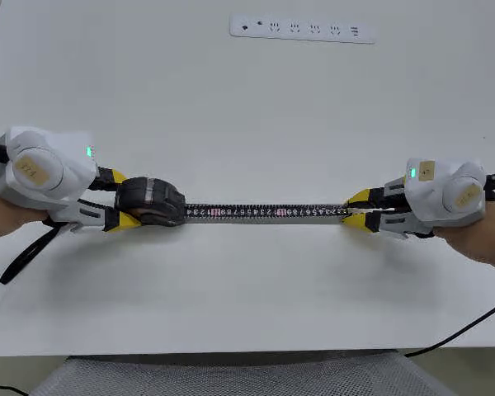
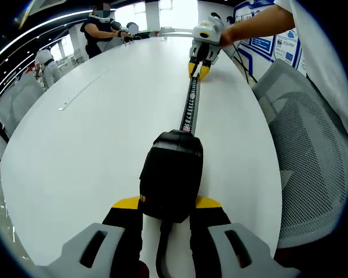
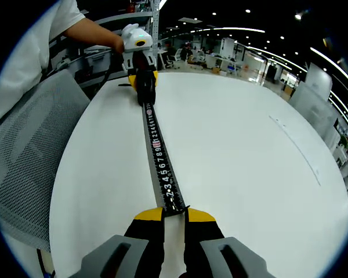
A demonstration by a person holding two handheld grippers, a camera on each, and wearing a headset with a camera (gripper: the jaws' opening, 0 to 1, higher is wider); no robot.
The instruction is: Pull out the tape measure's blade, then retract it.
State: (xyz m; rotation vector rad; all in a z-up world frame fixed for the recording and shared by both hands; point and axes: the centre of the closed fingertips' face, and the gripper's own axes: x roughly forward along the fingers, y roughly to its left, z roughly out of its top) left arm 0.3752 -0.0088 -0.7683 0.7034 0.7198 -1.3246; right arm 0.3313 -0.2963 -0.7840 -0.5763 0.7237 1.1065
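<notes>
On the desk (image 1: 231, 107), the left hand-held gripper (image 1: 124, 198) clamps the tape measure's case (image 1: 151, 200) as an anchor, while well right of the case the right hand-held gripper (image 1: 359, 209) pinches the end of the blade (image 1: 264, 212), stretching it taut.

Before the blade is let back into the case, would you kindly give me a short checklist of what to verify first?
1. Left gripper shut firmly on the case: ok.
2. Right gripper shut on the end of the blade: ok.
3. Blade runs straight between the two grippers, with no kink or twist: ok.
4. Power strip lies well away from the blade's line: ok.
5. The lock on the case is released, so the blade can run in: cannot tell.
</notes>
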